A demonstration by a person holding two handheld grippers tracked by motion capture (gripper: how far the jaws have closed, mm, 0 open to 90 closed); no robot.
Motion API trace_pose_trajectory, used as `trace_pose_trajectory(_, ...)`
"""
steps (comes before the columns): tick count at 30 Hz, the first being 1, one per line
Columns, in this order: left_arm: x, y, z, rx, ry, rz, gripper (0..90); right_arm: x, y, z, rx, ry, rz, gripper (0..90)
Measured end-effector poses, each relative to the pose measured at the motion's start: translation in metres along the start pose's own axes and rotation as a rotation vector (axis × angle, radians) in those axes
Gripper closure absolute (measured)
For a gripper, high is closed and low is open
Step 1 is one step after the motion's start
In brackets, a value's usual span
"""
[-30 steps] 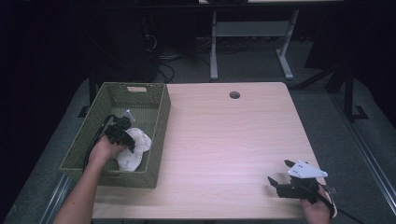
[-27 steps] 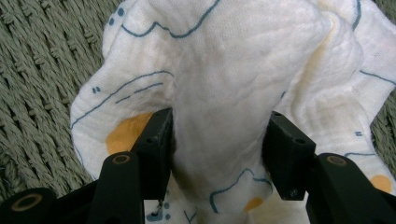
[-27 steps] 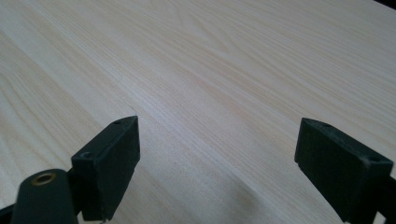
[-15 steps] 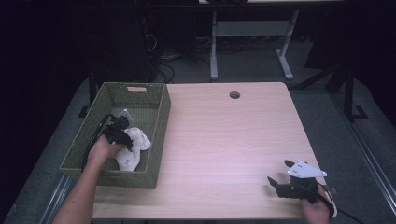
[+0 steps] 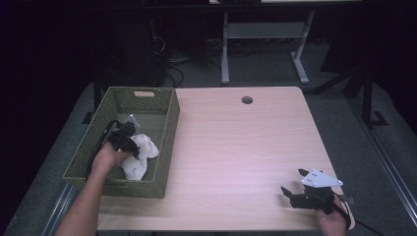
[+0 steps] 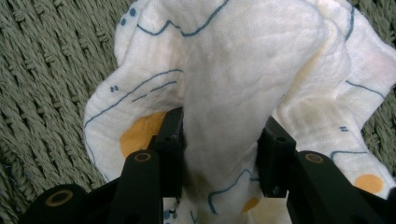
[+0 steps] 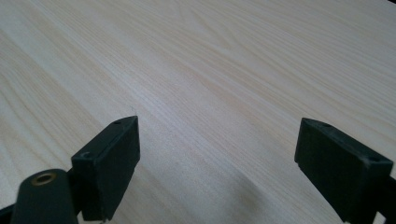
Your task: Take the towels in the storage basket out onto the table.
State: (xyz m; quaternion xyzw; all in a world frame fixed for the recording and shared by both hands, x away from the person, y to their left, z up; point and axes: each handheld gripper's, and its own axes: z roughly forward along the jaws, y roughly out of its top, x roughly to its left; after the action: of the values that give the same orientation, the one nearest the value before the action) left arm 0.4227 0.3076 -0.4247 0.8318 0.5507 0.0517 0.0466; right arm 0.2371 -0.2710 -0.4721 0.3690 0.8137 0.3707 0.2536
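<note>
Left gripper [image 6: 219, 140] pinching a fold of cloth [image 6: 243, 70] in the basket [image 5: 162, 118].
Soft, light muslin (likely drapes); bunched ridge grips best. Right gripper [image 7: 217, 163] wide apart, empty.

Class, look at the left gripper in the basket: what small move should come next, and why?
Probably lift the left gripper straight up. Its jaws are closed on a fold of the white cloth, which lies inside the green basket, so a lift would clear its walls. The right gripper rests open over the bare table.
</note>
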Motion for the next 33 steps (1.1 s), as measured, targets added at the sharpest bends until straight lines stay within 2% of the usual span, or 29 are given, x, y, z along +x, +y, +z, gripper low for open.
trace_pose_trajectory(6, 0.0, 0.0, -0.001, 0.0, 0.003, -0.019, 61.2, -0.001, 0.0, -0.001, -0.003, -0.001, -0.001, 13.6)
trace_pose_trajectory(9, -0.001, 0.0, -0.002, -0.005, 0.009, -0.008, 66.4, -0.001, -0.001, -0.001, 0.0, -0.002, 0.004, 13.7)
trace_pose_trajectory(13, 0.002, -0.002, -0.008, -0.028, -0.017, -0.008, 70.8, -0.001, -0.001, -0.001, 0.005, -0.006, 0.011, 13.7)
trace_pose_trajectory(19, 0.011, -0.011, -0.033, -0.145, -0.123, -0.037, 71.3, -0.001, -0.001, 0.0, 0.002, -0.006, 0.016, 13.7)
trace_pose_trajectory(21, 0.013, -0.013, -0.035, -0.156, -0.13, -0.041, 71.3, 0.0, -0.001, 0.0, 0.003, -0.006, 0.017, 13.7)
trace_pose_trajectory(22, 0.016, -0.017, -0.042, -0.182, -0.166, -0.051, 71.3, 0.0, -0.001, 0.0, 0.004, -0.008, 0.015, 13.7)
trace_pose_trajectory(25, 0.021, -0.024, -0.05, -0.224, -0.242, -0.058, 71.1, 0.0, -0.001, -0.001, 0.002, -0.008, 0.013, 13.7)
trace_pose_trajectory(28, 0.023, -0.028, -0.056, -0.255, -0.278, -0.069, 71.1, -0.001, -0.001, -0.001, 0.003, -0.009, 0.016, 13.7)
trace_pose_trajectory(29, 0.023, -0.028, -0.056, -0.255, -0.278, -0.069, 71.1, -0.001, -0.001, -0.001, 0.003, -0.01, 0.015, 13.7)
trace_pose_trajectory(30, 0.025, -0.03, -0.06, -0.28, -0.32, -0.081, 71.1, -0.001, -0.001, -0.001, 0.002, -0.011, 0.014, 13.7)
trace_pose_trajectory(31, 0.027, -0.031, -0.064, -0.298, -0.344, -0.093, 71.1, -0.001, -0.001, -0.001, 0.001, -0.011, 0.016, 13.7)
trace_pose_trajectory(32, 0.027, -0.031, -0.064, -0.298, -0.344, -0.093, 71.1, -0.001, -0.001, -0.002, -0.001, -0.01, 0.014, 13.7)
trace_pose_trajectory(33, 0.029, -0.032, -0.068, -0.317, -0.368, -0.098, 71.1, -0.001, -0.001, -0.002, -0.002, -0.009, 0.014, 13.7)
